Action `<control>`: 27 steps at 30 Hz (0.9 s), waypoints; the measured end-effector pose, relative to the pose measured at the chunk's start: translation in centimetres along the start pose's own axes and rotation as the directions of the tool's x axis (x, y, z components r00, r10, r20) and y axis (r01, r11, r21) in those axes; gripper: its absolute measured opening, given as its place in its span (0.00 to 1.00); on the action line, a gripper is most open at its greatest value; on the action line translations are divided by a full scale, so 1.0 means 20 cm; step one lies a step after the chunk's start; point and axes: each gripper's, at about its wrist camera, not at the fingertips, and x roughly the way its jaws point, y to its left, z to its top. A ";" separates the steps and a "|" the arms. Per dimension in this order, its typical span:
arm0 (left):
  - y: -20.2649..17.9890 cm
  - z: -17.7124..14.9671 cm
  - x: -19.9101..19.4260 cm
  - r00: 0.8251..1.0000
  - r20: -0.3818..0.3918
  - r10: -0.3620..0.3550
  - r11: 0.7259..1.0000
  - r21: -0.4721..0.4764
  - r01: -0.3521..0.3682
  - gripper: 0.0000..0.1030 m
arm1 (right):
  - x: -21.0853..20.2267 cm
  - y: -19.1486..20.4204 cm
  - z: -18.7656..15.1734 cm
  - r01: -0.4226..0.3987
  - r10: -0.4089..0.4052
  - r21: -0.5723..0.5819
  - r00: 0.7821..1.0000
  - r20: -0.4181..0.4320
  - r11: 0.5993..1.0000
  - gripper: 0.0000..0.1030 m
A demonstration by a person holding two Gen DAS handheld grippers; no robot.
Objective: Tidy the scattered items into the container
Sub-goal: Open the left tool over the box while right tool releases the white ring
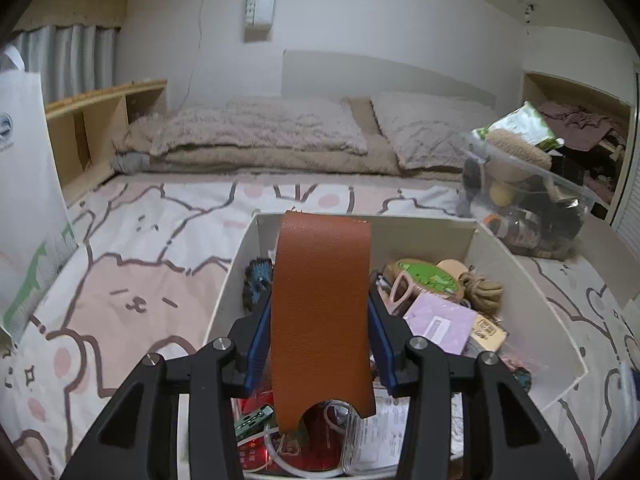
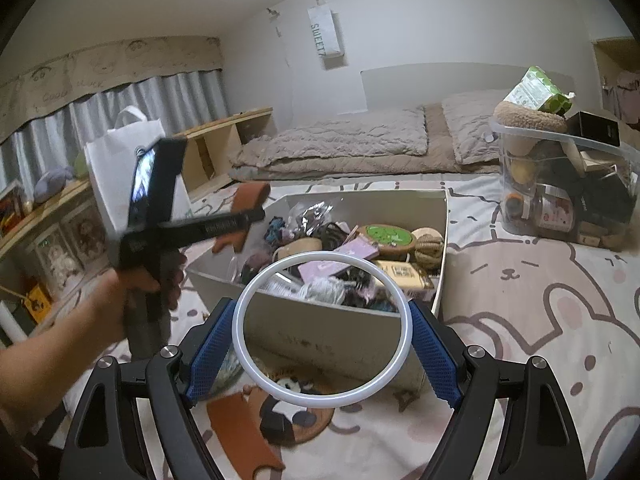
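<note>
Leather filled the middle of the left wrist view: the left gripper (image 1: 320, 320) was clenched on a brown leather strip (image 1: 320, 312), its blue pads pressing the strip's two long edges. The strip stood upright over a white cardboard box (image 1: 520, 280) that rested on a bear-print bed sheet (image 1: 132, 280). Inside the box, toward three o'clock of the strip, lay a round green-topped item (image 1: 428, 276), a coil of rope (image 1: 482, 290) and a lilac card (image 1: 440, 320). A clear plastic bin (image 1: 536, 200) crammed with odds and ends stood at two o'clock.

From the right wrist view, the right gripper (image 2: 322, 332) grasped a white ring (image 2: 404, 344) across its width, held in front of the box (image 2: 340, 336) near side. At nine o'clock a hand (image 2: 132, 292) gripped the left gripper's handle, the strip (image 2: 248, 200) showing beyond it. On the sheet (image 2: 540, 300) at six o'clock lay another brown leather piece (image 2: 240, 428) and a round panda-print item (image 2: 296, 412), both outside the box.
</note>
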 end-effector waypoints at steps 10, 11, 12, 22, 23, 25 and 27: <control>-0.01 -0.08 0.08 0.999 -0.052 -0.006 0.996 -0.085 0.002 0.90 | 0.08 -0.03 0.13 0.016 -0.016 0.033 1.000 0.022 0.999 0.83; -0.03 -0.10 0.07 0.999 -0.049 -0.010 0.997 -0.074 0.006 0.90 | 0.09 -0.03 0.14 0.017 -0.017 0.033 1.000 0.020 0.999 0.83; -0.04 -0.12 0.07 0.999 -0.048 -0.012 0.998 -0.060 0.009 0.90 | 0.10 -0.03 0.15 0.020 -0.020 0.033 1.000 0.017 0.999 0.83; -0.15 -0.26 -0.09 1.000 -0.011 -0.022 0.999 0.049 0.023 0.90 | 0.25 -0.06 0.24 0.062 -0.061 0.032 0.998 -0.034 0.998 0.83; -0.15 -0.28 -0.13 0.999 0.005 -0.034 0.998 0.048 0.034 0.92 | 0.27 -0.07 0.24 0.065 -0.063 0.036 0.997 -0.043 0.997 0.83; -0.14 -0.31 -0.20 0.998 0.034 -0.050 0.998 0.039 0.049 0.97 | 0.32 -0.08 0.25 0.067 -0.064 0.049 0.996 -0.069 0.997 0.83; -0.14 -0.33 -0.24 0.997 0.053 -0.050 0.998 0.043 0.048 0.98 | 0.37 -0.09 0.25 0.070 -0.063 0.063 0.993 -0.097 0.996 0.83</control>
